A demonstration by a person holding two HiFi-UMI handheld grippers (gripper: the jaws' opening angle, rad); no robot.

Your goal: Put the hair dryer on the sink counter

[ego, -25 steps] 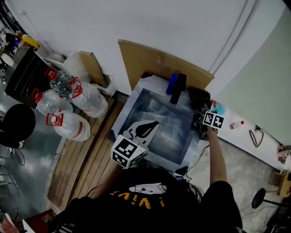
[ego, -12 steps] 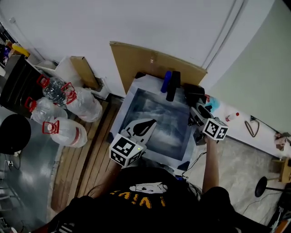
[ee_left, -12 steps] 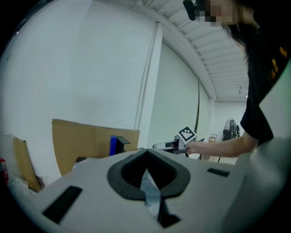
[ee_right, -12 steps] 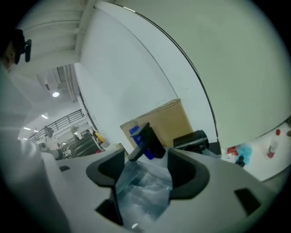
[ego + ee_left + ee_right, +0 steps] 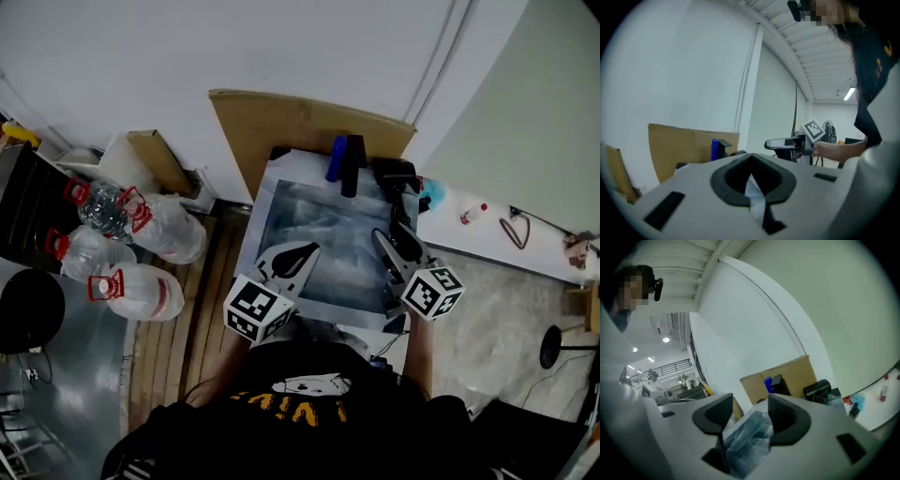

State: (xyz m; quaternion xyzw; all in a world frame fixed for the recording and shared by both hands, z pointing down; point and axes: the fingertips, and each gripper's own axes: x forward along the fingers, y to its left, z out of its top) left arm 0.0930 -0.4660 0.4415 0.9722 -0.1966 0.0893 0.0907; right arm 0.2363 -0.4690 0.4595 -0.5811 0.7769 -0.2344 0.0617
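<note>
**Hair dryer at the back of the sink counter, both grippers empty**

A plain white wall (image 5: 234, 47) filled the background, above a wooden slat floor. Against the wall stood the grey-blue marbled sink counter (image 5: 319, 234), backed by a brown cardboard sheet (image 5: 281, 122). Left of it, on the floor, lay clear plastic water jugs with red handles (image 5: 141, 281).

The left gripper (image 5: 305, 253) hovered over the counter's near edge with its jaws pressed together on nothing. The right gripper (image 5: 389, 234) hovered over the counter's right side. Its jaws stood apart and were closing, and only the counter surface showed between them.

The black hair dryer (image 5: 394, 175) sat at the counter's far right corner, apparently resting on it, apart from both grippers. A small blue upright object (image 5: 335, 159) stood just to its left.

The placing looked done. To finish well, the right gripper should draw back low and straight without brushing the dryer, so that the dryer keeps its place away from the counter's edge.
</note>
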